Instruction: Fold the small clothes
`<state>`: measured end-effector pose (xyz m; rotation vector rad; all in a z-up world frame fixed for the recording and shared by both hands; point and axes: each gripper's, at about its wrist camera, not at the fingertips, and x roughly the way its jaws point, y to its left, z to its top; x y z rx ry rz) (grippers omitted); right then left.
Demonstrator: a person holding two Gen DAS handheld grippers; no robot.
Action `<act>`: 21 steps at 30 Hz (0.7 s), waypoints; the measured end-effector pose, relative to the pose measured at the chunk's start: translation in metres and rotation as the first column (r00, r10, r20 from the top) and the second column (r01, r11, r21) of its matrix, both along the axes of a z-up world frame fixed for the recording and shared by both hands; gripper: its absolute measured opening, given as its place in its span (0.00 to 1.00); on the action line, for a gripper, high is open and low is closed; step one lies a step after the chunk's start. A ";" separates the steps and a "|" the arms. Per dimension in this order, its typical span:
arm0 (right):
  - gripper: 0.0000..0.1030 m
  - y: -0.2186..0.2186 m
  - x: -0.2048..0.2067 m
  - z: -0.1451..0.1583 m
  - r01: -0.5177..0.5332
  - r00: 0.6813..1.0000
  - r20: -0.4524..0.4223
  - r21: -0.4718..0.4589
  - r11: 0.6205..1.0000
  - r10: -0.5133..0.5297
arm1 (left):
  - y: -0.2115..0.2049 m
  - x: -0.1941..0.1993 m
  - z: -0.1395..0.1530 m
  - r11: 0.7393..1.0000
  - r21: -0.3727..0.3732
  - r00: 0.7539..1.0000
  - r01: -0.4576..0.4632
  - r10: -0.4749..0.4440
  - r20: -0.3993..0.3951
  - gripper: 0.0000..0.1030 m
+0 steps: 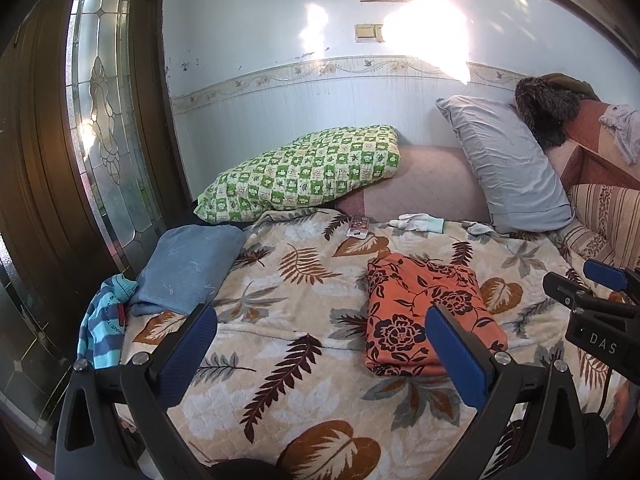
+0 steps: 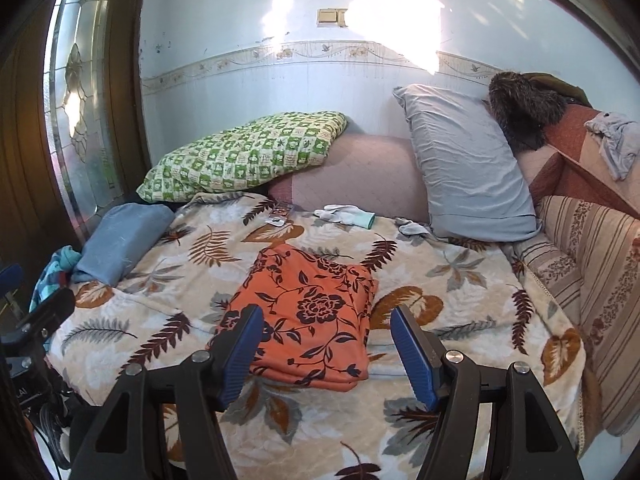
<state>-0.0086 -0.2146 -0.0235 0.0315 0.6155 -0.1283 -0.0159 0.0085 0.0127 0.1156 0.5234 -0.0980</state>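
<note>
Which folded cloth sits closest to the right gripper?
The orange black-flowered folded cloth, just ahead of the open right gripper; the plain blue folded cloth lies far left by the door.

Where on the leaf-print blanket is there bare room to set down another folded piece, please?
Free: the stretch of blanket between the blue folded cloth and the orange floral garment, and the near edge in front of both open tools. Crowded: the far edge, with white socks and a small packet by the pillows.

A leaf-print blanket covers the bed; on it lie a folded orange floral cloth, blue folded cloth, white gloves.
</note>
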 end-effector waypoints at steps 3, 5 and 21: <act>0.67 0.000 0.003 0.000 -0.001 1.000 -0.003 -0.005 1.000 0.001 | -0.004 0.004 0.000 1.000 0.004 1.000 0.003 -0.003 -0.003 1.00; 0.67 0.000 0.005 -0.001 0.000 1.000 -0.004 -0.007 1.000 0.000 | -0.005 0.006 -0.001 1.000 0.005 1.000 0.008 -0.008 -0.007 1.00; 0.67 0.002 0.052 -0.030 -0.025 0.997 -0.072 -0.001 1.000 0.025 | 0.002 0.065 -0.030 0.998 -0.070 0.997 0.001 -0.006 -0.082 1.00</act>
